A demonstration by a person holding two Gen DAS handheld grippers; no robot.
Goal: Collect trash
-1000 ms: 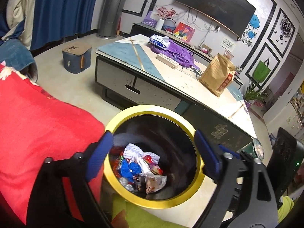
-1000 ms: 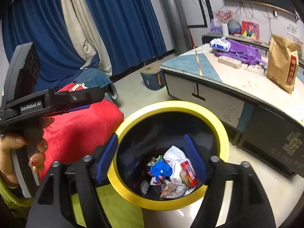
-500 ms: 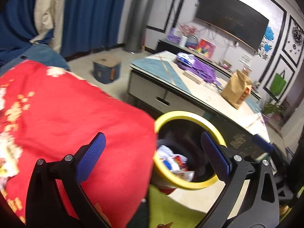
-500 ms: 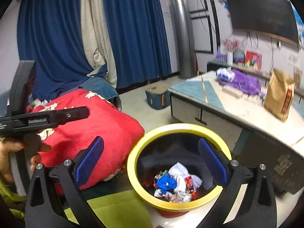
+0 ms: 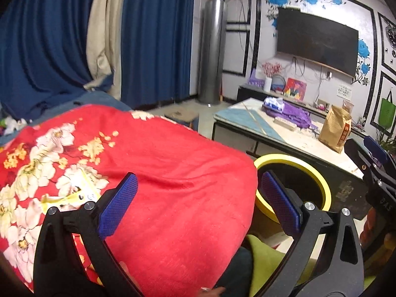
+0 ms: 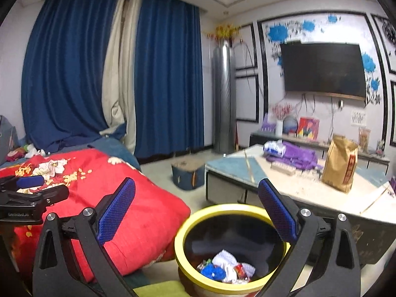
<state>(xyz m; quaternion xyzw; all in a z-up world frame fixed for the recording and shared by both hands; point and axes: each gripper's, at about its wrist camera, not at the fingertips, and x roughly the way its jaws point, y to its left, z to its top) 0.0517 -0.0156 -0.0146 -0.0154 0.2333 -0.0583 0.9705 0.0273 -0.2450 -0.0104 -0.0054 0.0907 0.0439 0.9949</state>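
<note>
While both grippers hang empty, the red quilt (image 5: 160, 173) fills the left view; beside it stands the yellow-rimmed bin (image 6: 231, 250), wrappers (image 6: 226, 269) inside. Left gripper (image 5: 198, 205) and right gripper (image 6: 196, 210) have jaws spread wide. Likely step: seeking the next scrap, perhaps the yellow wrapper (image 5: 71, 198) on the quilt.

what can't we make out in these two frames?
- Trash bin contents: left wrist view, hidden by the red quilt and the left claw.
- Yellow wrapper on the quilt: left wrist view, partly behind a claw finger, print unreadable.
- Brown bag label: right wrist view, blurred.
</note>
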